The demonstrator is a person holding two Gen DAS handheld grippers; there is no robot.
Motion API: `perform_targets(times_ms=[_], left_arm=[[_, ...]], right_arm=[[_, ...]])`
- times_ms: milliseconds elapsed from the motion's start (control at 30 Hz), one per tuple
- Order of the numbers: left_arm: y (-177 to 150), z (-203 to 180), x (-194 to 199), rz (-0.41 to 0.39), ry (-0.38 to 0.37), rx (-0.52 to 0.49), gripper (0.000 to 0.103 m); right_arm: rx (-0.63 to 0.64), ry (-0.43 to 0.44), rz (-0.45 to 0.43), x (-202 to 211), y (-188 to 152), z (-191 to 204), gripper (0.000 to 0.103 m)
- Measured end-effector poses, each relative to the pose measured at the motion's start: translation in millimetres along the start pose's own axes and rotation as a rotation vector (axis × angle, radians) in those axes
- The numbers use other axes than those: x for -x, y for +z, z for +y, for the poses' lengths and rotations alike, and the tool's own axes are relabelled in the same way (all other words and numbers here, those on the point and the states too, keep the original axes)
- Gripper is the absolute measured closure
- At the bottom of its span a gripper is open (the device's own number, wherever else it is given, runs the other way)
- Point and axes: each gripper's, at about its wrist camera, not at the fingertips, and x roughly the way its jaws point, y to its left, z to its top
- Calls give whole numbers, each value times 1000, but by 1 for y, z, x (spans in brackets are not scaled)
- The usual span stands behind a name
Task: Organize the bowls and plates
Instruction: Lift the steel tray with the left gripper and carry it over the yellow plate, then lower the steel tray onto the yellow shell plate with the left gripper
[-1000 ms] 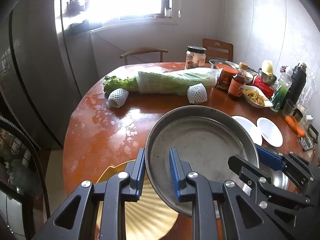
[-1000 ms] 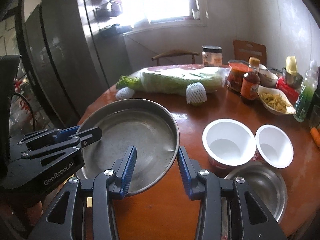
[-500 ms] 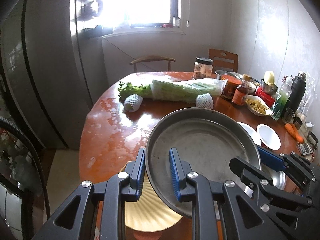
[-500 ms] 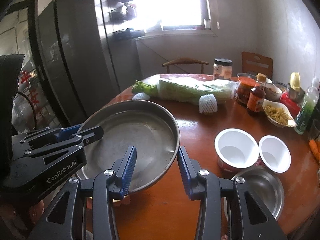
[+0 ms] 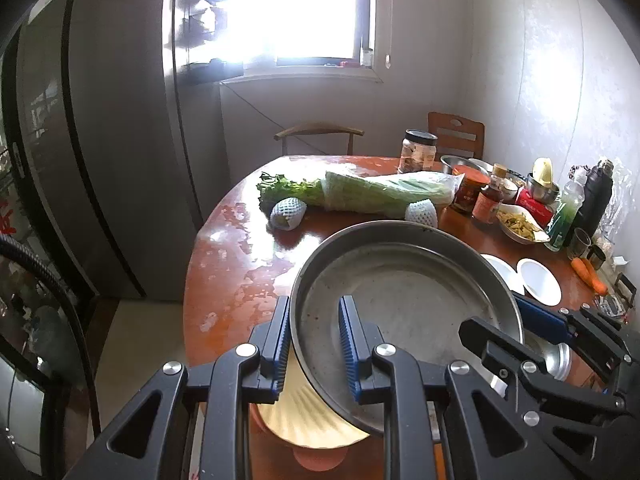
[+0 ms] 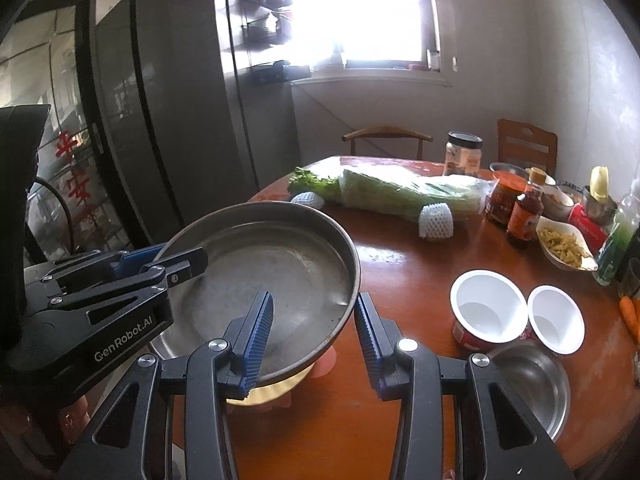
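Ahead of me a bright window (image 5: 304,12) glares over pale walls (image 5: 528,80); a grey refrigerator (image 5: 120,128) stands left, two wooden chairs (image 5: 320,138) behind the round surface (image 5: 232,248).

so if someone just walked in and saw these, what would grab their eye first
The big steel pan fills the foreground, lifted off the table with its rim pinched by the left gripper, while the right gripper straddles the opposite rim with jaws open. Beneath it sits a yellow ribbed plate near the table edge. Behind, a long bagged cabbage lies across the table's far side.
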Motion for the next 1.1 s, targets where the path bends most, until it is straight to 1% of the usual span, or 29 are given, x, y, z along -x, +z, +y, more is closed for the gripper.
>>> perform_targets(times_ms=[300,667,1100], left_arm=[[-12,13,-3,14,22,20,79],[-31,26,-22,58,26,52,79],[-47,33,-39,100,32,61,79]], right_arm=[[31,11,15,-7,-4,13,59],[55,12,54,-26,-14,22,59],[84,8,98,-46,-24,28,59]])
